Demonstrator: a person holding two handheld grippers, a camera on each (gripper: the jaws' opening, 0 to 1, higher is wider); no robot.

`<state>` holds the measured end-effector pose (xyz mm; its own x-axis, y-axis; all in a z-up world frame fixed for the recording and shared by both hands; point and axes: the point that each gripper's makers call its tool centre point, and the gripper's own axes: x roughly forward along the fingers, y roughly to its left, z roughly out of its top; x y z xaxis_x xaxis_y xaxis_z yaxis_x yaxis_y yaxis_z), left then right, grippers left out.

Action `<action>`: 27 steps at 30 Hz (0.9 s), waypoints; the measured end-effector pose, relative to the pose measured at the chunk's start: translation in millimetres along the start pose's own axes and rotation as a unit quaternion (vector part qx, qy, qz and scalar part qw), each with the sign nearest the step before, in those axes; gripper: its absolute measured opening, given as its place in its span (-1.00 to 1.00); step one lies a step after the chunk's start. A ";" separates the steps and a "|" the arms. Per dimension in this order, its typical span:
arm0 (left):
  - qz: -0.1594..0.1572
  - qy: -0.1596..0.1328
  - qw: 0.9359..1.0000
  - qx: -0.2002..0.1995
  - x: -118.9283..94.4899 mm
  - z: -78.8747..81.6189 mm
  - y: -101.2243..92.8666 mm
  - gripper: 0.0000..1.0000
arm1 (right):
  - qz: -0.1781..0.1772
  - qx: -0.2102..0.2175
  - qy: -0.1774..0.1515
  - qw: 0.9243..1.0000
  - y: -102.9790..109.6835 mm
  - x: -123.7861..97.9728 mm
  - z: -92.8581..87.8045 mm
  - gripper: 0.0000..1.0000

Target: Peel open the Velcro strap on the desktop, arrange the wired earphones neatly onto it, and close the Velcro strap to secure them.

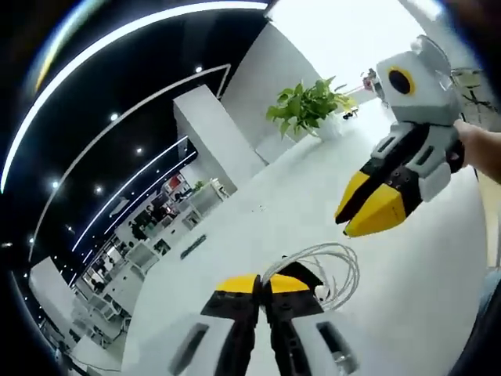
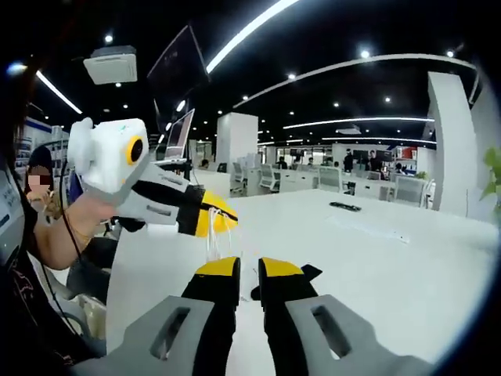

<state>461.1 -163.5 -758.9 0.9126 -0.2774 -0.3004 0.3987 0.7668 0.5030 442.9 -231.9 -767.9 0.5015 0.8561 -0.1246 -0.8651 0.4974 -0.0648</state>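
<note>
Left gripper view shows the left gripper [image 1: 262, 286] rising from the bottom edge, its two yellow-capped black fingers [image 1: 235, 288] drawn almost together with only a thin gap between the tips. They pinch a black flat piece, apparently the Velcro strap [image 1: 307, 276], which pokes out beside the right fingertip; how much of it is caught between the pads is hidden. Just behind those tips, thin white earphones [image 1: 329, 266] lie or hang in loose glossy loops over the smooth white desk [image 1: 313, 196], the loops reaching to the right of the strap, with small plug-like parts too small to make out. Beyond the earphones, the right gripper [image 1: 362, 216] hovers above the desk, a white plastic body with tapered yellow fingertips pressed together; nothing can be seen between them. A hand [image 1: 477, 150] grips its handle, cut off by the view's edge. Farther back from the earphones stands a leafy green plant [image 1: 307, 106]. In the right gripper view, the right gripper [image 2: 249, 270] has blunt yellow-and-black fingers [image 2: 215, 276] standing nearly shut, a narrow slot between them, and whether they hold anything I cannot tell. A small black tab [image 2: 309, 272] sticks out beside its right finger. Beyond, the left gripper [image 2: 223, 218] has the white cord [image 2: 211, 239] dangling from its closed yellow tips over the desk [image 2: 376, 258].
</note>
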 end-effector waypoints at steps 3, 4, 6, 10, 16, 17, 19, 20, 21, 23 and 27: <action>0.000 -0.015 1.000 -0.010 -2.4 10.7 3.2 -0.87 | 0.001 0.009 0.008 1.000 2.2 2.5 -8.5 -0.75; 0.000 -0.020 1.000 -0.016 -3.8 16.0 5.0 -0.87 | 0.001 0.014 0.014 1.000 4.8 4.4 -13.0 -0.75; 0.000 -0.025 0.999 -0.023 -5.4 22.4 8.1 -0.87 | 0.010 0.023 0.015 1.000 13.0 7.3 -17.6 -0.75; 0.003 -0.033 0.999 -0.042 -7.6 34.7 15.6 -0.87 | 0.034 0.028 0.020 0.999 42.8 18.0 -27.8 -0.75; 0.005 -0.029 0.998 -0.049 -8.0 41.0 19.5 -0.87 | 0.018 -0.032 0.005 0.999 58.7 34.0 -20.9 -0.70; 0.005 -0.029 0.998 -0.051 -8.5 42.7 20.7 -0.87 | 0.015 -0.034 0.004 0.999 59.0 38.3 -19.0 -0.70; 0.007 -0.030 0.998 -0.054 -9.4 45.3 22.3 -0.87 | 0.007 -0.031 0.000 0.999 55.8 44.0 -16.4 -0.70; 0.008 -0.031 0.998 -0.054 -9.9 46.6 22.9 -0.87 | 0.002 -0.030 -0.003 1.000 53.8 46.2 -14.8 -0.69; 0.008 -0.032 0.998 -0.054 -10.2 47.6 23.4 -0.87 | -0.008 -0.029 -0.008 1.000 50.0 48.2 -12.8 -0.68; 0.009 -0.032 0.998 -0.054 -10.5 49.0 24.1 -0.87 | -0.016 -0.031 -0.011 0.999 45.7 51.4 -11.2 -0.67; 0.008 -0.037 0.998 -0.052 -12.3 55.7 25.0 -0.87 | -0.027 -0.030 -0.013 0.999 38.1 58.2 -9.2 -0.67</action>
<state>464.9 -173.2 -697.5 0.9243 -0.3045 -0.2300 0.3764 0.8262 0.4190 439.1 -164.5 -786.7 0.5466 0.8322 -0.0929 -0.8353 0.5341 -0.1302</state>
